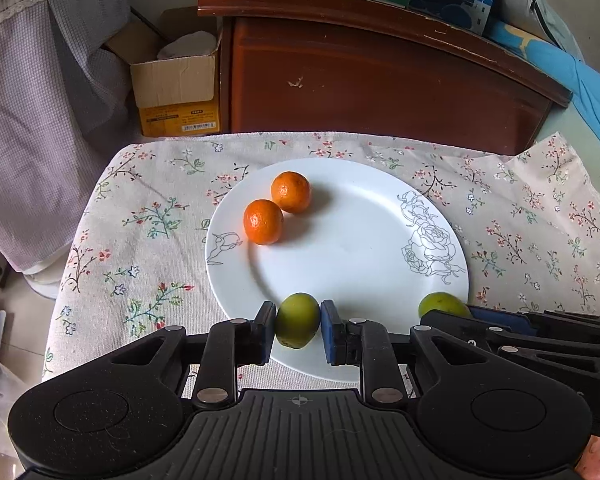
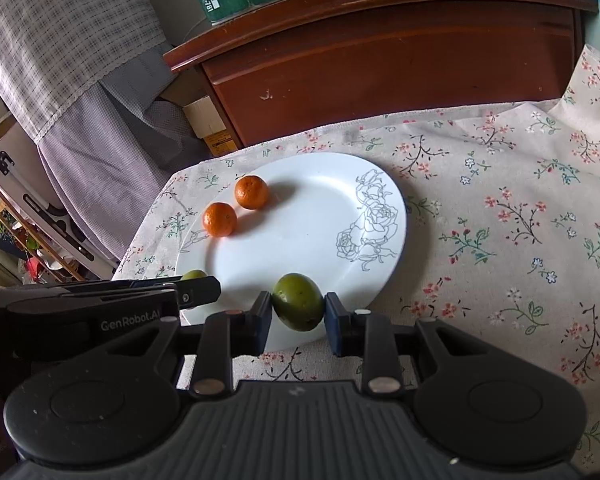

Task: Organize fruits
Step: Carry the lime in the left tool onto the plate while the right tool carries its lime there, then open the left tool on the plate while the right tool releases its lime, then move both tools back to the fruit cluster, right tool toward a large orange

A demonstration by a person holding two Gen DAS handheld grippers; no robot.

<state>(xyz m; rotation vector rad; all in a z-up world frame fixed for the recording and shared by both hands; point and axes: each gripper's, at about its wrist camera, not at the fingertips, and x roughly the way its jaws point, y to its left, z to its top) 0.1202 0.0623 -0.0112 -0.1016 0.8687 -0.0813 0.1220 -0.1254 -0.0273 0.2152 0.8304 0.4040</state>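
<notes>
Round white ceramic plate (image 1: 340,248) with grey line-drawn roses at its 3 o'clock rim, resting on a beige floral tablecloth (image 1: 140,216). On the plate near 10 o'clock, two small glossy orange mandarins: nearer mandarin (image 1: 263,222) and farther mandarin (image 1: 291,192), touching or nearly so, dimpled skin catching highlights. Left gripper (image 1: 298,322) clenched on a small round yellow-green citrus fruit (image 1: 297,320), blue pads pressed against both of its sides, over the plate's 6 o'clock rim; skin smooth, dull, slightly mottled, with a darker patch low down. Right gripper (image 2: 298,308) grasping a second, more oval green citrus fruit (image 2: 298,307), pads touching both flanks, over the plate's 5 o'clock rim in the right wrist view; skin darker olive with a pale sheen on top. Cannot tell whether either green fruit rests on the plate or hangs above it. Dark red-brown wooden cabinet (image 1: 380,80) at 12 o'clock beyond the cloth, open cardboard box (image 1: 176,80) at 11 o'clock beside it.
</notes>
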